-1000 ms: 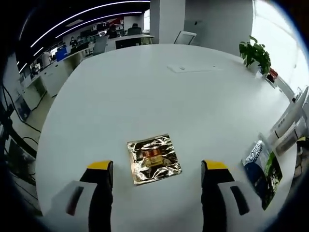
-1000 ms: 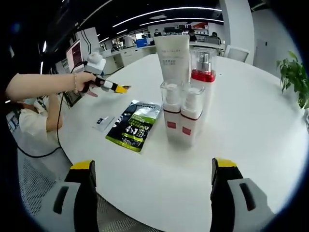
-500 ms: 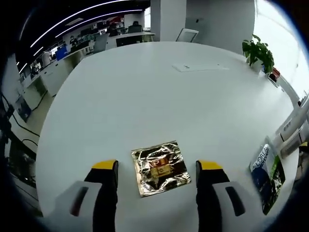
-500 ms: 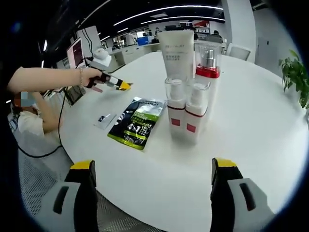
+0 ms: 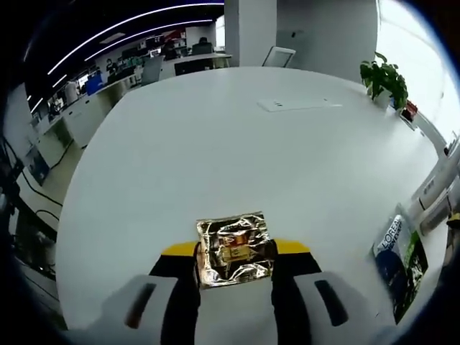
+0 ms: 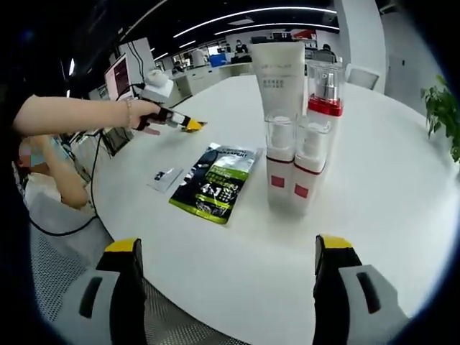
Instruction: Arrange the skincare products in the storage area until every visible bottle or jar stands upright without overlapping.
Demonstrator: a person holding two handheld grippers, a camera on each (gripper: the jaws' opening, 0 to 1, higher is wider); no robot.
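Left gripper view: left gripper (image 5: 236,253) sits at bottom center, yellow-tipped jaws drawn in tight on both sides of a shiny foil sachet (image 5: 235,249), pinching it. Sachet lies flat on the white round table (image 5: 215,144), crinkled, w/ a small orange label in the middle. At right edge of frame, a green/black packet (image 5: 399,259) lies flat on the table; just above it parts of white bottles poke in, too cut off to tell more. Upper right: potted plant (image 5: 384,77) at the table's far rim. Upper center: a flat white card (image 5: 298,105) on the tabletop, well apart from the sachet.

Right gripper view: right gripper (image 6: 228,253) at bottom, jaws spread wide, nothing between them, hovering off the near rim of the table. Center-right of frame: cluster of upright products, touching or nearly so. Tall white tube (image 6: 276,68) at back left, clear pump bottle w/ red band (image 6: 324,93) at back right, two small clear-capped bottles w/ red squares in front, left one (image 6: 279,165) and right one (image 6: 306,172) side by side. Left of the cluster the green/black packet lies flat, and beside it, further left, a small clear sachet (image 6: 164,177). Upper left: a person's hand (image 6: 140,115) holds the left gripper low over the table, yellow tips pointing right. Plant at right edge.
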